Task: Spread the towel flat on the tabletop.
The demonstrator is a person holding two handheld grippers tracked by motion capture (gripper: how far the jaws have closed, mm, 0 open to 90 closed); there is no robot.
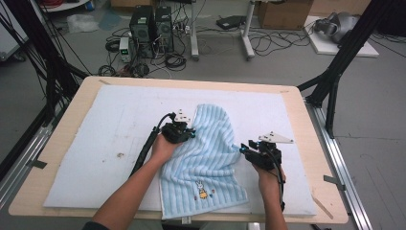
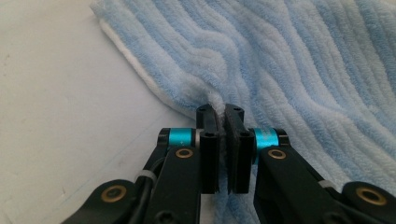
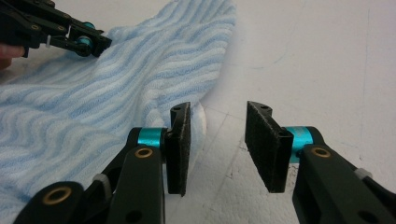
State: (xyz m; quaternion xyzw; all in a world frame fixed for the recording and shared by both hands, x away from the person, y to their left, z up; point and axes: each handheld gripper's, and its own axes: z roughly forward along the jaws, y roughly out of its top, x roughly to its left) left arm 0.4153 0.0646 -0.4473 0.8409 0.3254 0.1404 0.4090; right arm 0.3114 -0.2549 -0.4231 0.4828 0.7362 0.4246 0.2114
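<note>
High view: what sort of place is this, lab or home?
Most likely a robotics lab: computer towers and loose cables on the bare floor, a black frame around a padded table, with a striped towel.

Fluffy ribbed terry towel (image 1: 203,148) on matt white foam mat (image 1: 110,139).

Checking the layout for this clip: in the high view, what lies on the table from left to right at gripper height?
Bare white mat → left gripper, shut on the towel's edge → blue striped towel → right gripper, jaws open → wooden table edge.
</note>
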